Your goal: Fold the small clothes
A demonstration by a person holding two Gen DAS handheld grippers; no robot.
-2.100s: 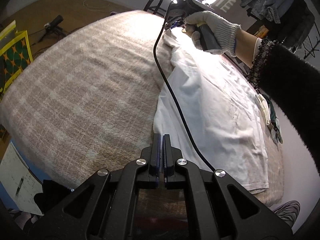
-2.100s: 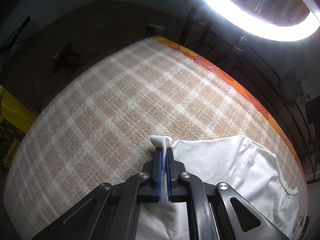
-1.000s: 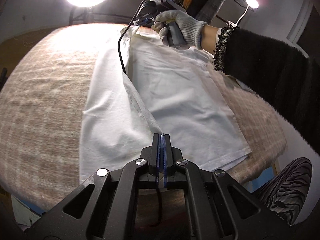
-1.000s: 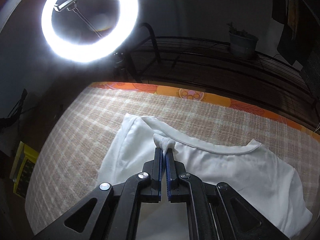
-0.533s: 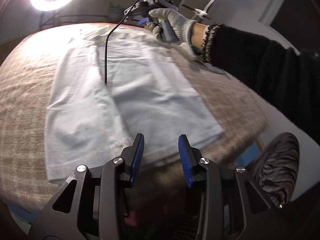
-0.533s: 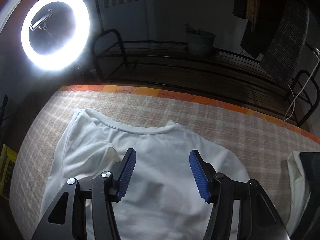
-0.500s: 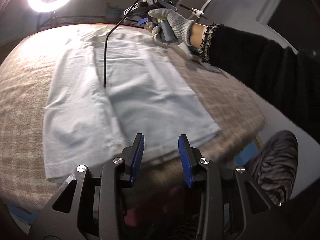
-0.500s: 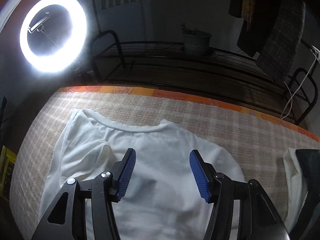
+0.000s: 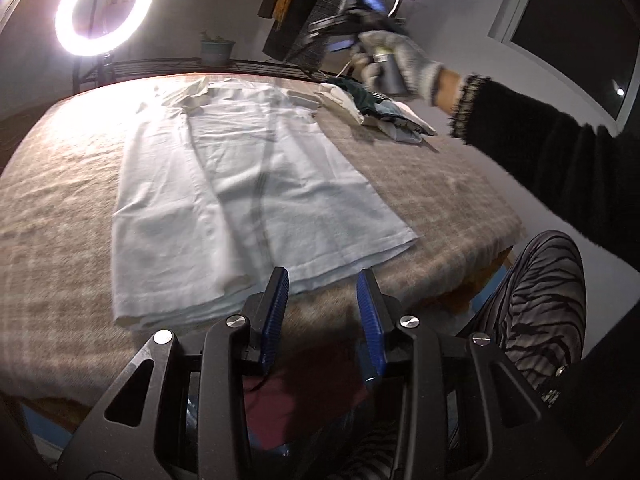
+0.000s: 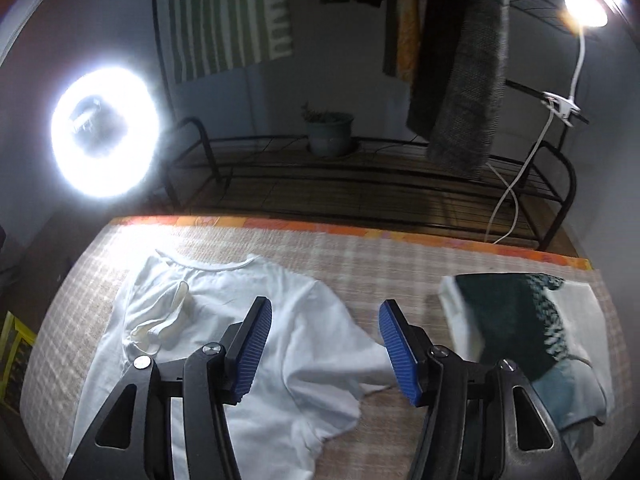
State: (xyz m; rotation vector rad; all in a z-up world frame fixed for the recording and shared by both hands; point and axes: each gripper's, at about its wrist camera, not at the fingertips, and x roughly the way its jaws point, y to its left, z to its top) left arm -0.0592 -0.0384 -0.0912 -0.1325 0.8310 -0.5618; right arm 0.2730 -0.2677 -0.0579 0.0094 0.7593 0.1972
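A white T-shirt (image 9: 240, 184) lies on the plaid blanket (image 9: 60, 200), its left side folded over the middle. My left gripper (image 9: 322, 280) is open and empty, just above the shirt's hem at the near edge. My right gripper (image 10: 324, 308) is open and empty, above the shirt's right shoulder and sleeve (image 10: 352, 356). In the left wrist view the right gripper (image 9: 340, 36) is held by a gloved hand (image 9: 396, 64), raised over the far right of the bed. The shirt's collar (image 10: 212, 266) points to the far edge.
A pile of folded clothes (image 10: 516, 320), white and dark green, lies at the right of the blanket; it also shows in the left wrist view (image 9: 376, 108). A ring light (image 10: 106, 132), a black metal rack (image 10: 360, 184) with a plant pot (image 10: 330, 132), and a clip lamp (image 10: 584, 8) stand behind.
Both grippers, earlier shut on the shirt's edge, have opened and let it go after carrying the left side over. The right gripper has lifted and moved right toward the sleeve.
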